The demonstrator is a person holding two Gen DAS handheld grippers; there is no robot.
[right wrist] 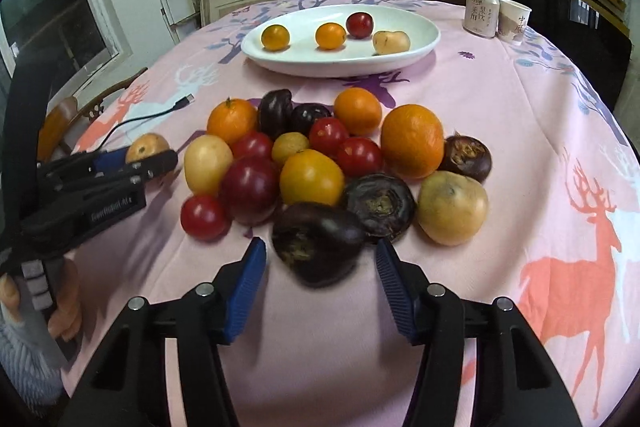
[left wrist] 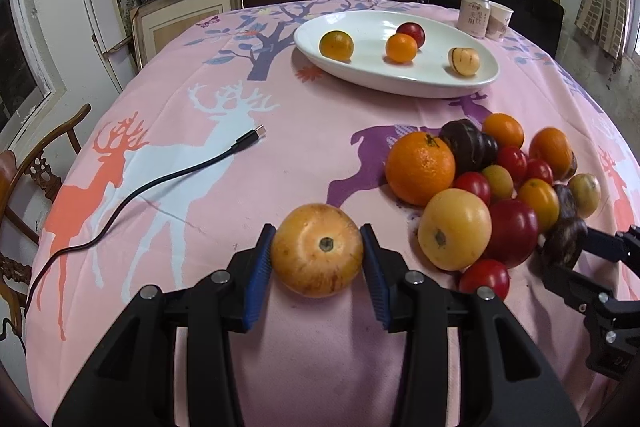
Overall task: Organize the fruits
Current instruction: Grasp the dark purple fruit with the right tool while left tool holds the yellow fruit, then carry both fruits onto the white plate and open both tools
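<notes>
A: The left tongs [left wrist: 318, 251] are clamped on a yellow fruit [left wrist: 318, 250], both blue pads pressed to its sides, low over the pink cloth of the bench [left wrist: 200, 187]. The white plate [left wrist: 360, 75] sits farther back with four fruits on it already.

B: And the right tongs [right wrist: 320, 263]?

A: Apart, with a dark purple fruit [right wrist: 316, 241] between them at the near edge of the pile [right wrist: 320, 163]. There is a gap on the left pad's side; on the right it is too close to tell, so I'd call it not yet gripped.

B: How should that grip go?

A: My guess: centre the pads on its widest part and close gently. It is lumpy and leans on a second dark fruit [right wrist: 378, 207], so a skewed squeeze could roll it or nudge its neighbours. Lift straight up before heading for the plate.

B: What does each view add?

A: The left one shows the yellow fruit's stem end and the black cable [left wrist: 160, 183] lying clear of the path. The right one shows the whole pile, the gap at the pads, and fingers [right wrist: 64, 311] on the left handle. The can [right wrist: 482, 13] and paper cup [right wrist: 514, 21] beside the plate appear in both.
</notes>
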